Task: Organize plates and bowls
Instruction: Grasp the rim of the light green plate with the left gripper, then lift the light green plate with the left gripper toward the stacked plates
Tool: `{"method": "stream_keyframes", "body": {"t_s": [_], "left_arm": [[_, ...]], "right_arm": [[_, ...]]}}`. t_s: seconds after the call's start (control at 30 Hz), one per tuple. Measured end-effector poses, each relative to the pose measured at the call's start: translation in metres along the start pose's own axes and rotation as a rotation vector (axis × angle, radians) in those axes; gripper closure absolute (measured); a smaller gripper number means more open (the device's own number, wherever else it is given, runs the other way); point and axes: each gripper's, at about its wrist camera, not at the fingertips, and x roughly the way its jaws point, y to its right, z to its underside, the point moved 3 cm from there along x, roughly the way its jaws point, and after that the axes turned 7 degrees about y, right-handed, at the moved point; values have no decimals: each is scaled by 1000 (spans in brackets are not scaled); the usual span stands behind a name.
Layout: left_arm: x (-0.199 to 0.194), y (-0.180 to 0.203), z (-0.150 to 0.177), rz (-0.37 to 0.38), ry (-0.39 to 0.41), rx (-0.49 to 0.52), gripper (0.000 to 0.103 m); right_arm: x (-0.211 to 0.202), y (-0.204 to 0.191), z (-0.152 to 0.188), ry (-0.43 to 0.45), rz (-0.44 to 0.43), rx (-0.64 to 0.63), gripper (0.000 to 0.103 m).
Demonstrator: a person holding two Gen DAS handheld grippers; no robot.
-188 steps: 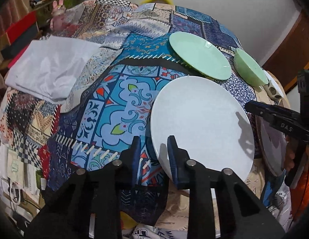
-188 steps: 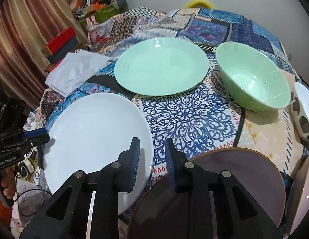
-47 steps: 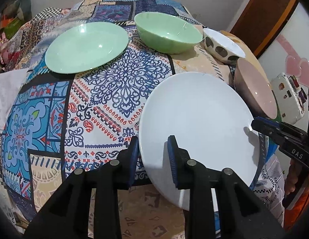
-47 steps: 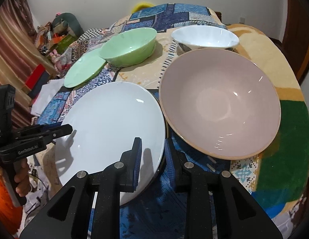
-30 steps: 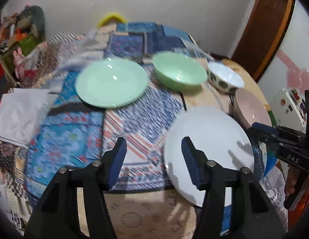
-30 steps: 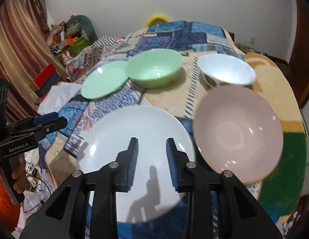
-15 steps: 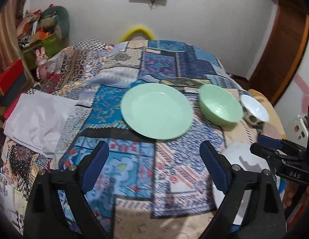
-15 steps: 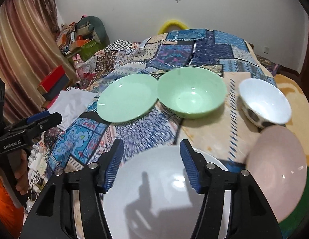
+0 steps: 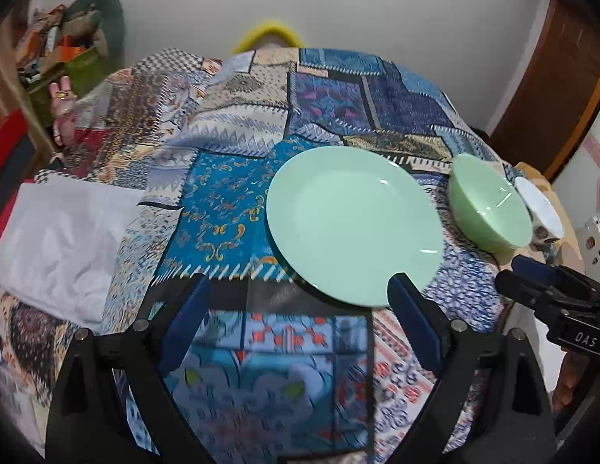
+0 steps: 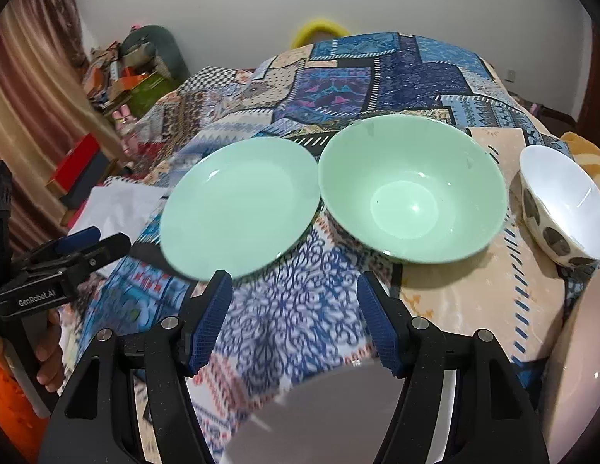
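**A:** Left gripper [image 9: 296,301] jaws spread wide, holding nothing; they've just been opening, with only the patchwork quilt [image 9: 230,201] between them. It's lined up on the near rim of the round mint-green plate [image 9: 354,224].

**B:** Right gripper [image 10: 294,297]?

**A:** About half open, also just been opening, empty. It faces the gap between the plate and the mint-green glazed bowl [image 10: 412,189]. The white plate [image 10: 338,417] lies flat below it, released.

**B:** So the greens are next?

**A:** Likely. 2 loose bowls: the green one and the white spotted bowl [image 10: 563,205], standing near each other but apart.
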Motion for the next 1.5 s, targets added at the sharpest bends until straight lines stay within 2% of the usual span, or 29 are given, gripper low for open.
{"method": "stream_keyframes", "body": {"t_s": [0.1, 0.17, 0.27, 0.43, 0.53, 0.63, 0.87, 1.13, 1.4, 1.5], "left_arm": [[18, -8, -5, -7, -4, 7, 14], [31, -13, -10, 4, -17, 16, 22], [49, -23, -13, 10, -41, 5, 34], [75, -36, -17, 46, -91, -32, 59], [86, -38, -20, 103, -105, -56, 65], [91, -34, -25, 116, -100, -31, 71], [101, -30, -31, 138, -91, -11, 82], [87, -33, -24, 109, -107, -29, 83], [41, -42, 17, 80, -149, -59, 83], [22, -41, 38, 86, -158, -74, 83]], "right_arm": [[12, -3, -4, -19, 3, 7, 42], [19, -4, -6, -37, 0, 17, 52], [31, -7, -9, -66, -2, 19, 62], [49, -9, -10, -93, 39, -3, 67], [59, -6, -10, -116, 47, 9, 73], [66, -5, -11, -121, 47, 16, 74], [73, -8, -14, -125, 38, 20, 76], [70, -9, -13, -154, -29, 38, 77], [57, -32, 8, -219, -74, -45, 77], [49, -36, 18, -235, -93, -38, 78]]}}
